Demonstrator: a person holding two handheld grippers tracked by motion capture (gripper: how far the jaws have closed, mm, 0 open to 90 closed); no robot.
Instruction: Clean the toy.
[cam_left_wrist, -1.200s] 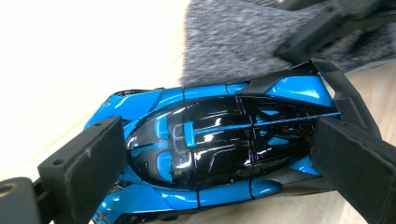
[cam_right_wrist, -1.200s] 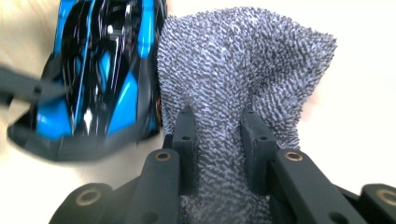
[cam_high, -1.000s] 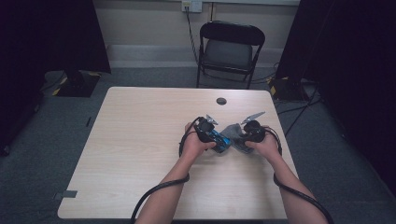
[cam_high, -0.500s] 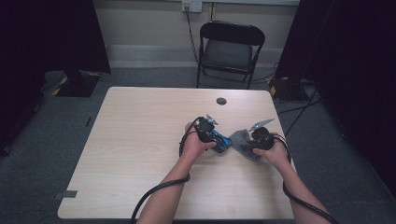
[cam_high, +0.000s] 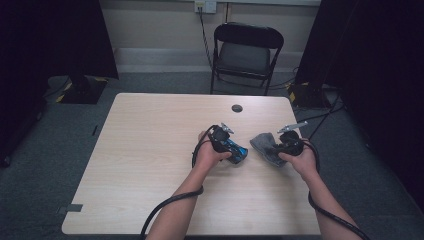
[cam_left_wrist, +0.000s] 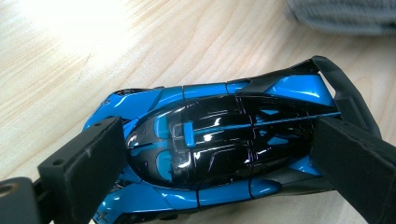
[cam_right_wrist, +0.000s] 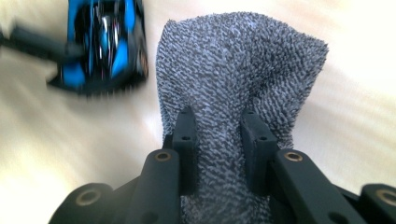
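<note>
A blue and black toy car (cam_left_wrist: 219, 140) lies on the wooden table, and my left gripper (cam_left_wrist: 219, 154) is shut on it, one pad on each end. From above, the car (cam_high: 235, 150) sticks out to the right of my left gripper (cam_high: 226, 142), near the table's middle right. My right gripper (cam_right_wrist: 219, 140) is shut on a bunched grey knobbly cloth (cam_right_wrist: 238, 65) that rises between its pads. In the high view the cloth (cam_high: 262, 143) hangs left of my right gripper (cam_high: 282, 148), a short gap to the right of the car. The car (cam_right_wrist: 105, 44) appears blurred in the right gripper view.
The light wooden table (cam_high: 150, 160) has a round black cable hole (cam_high: 237, 108) near its far edge. A black folding chair (cam_high: 245, 55) stands behind the table. Black cables trail from both grippers off the near edge. Dark curtains flank the room.
My right gripper has carried the grey cloth to the right and a little up, away from the car it was beside. The left gripper and the car have stayed put.
</note>
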